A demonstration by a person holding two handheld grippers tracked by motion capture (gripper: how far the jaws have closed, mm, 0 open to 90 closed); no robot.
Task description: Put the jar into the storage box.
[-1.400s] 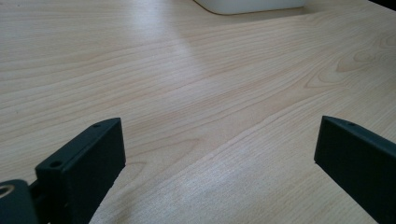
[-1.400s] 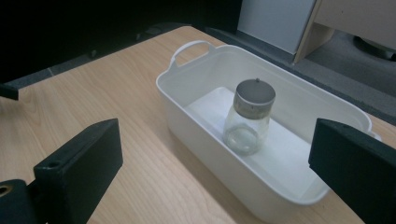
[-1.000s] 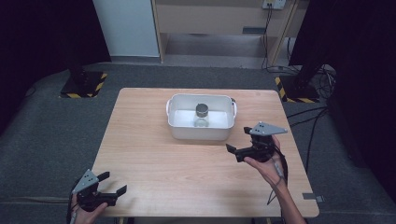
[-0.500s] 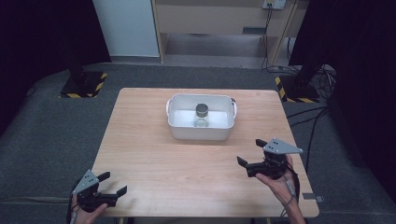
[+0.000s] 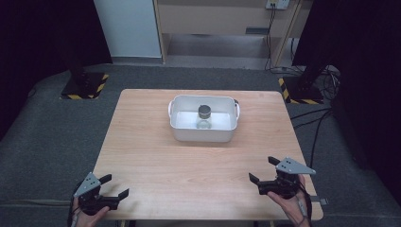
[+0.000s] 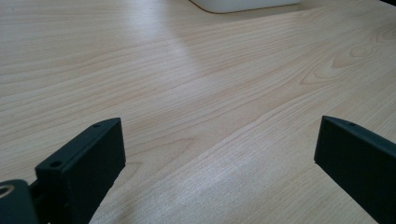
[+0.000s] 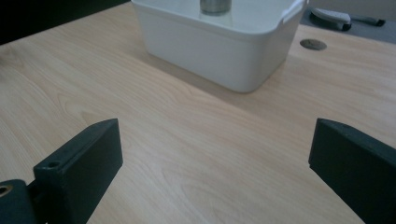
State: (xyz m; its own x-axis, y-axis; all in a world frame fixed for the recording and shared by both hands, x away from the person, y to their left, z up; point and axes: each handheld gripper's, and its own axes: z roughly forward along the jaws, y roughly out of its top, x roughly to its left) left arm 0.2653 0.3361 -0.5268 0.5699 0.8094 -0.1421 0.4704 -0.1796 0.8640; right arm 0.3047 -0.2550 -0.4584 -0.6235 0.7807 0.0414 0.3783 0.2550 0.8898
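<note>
Both tongs, left tongs [image 5: 113, 188] and right tongs [image 5: 263, 170], spread and empty near worktop [image 5: 198, 170] front edge; approach jar [image 5: 204, 115] in white tub [image 5: 203, 135] from above, slowly.

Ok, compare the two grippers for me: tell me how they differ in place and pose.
The left gripper sits at the table's near left corner, partly past the edge; the right gripper is over the near right part, well inside the edge. The right gripper view takes in the white tub with the jar inside; the left gripper view catches just the tub's bottom edge. Both are open, hold nothing, and are far from the tub.
</note>
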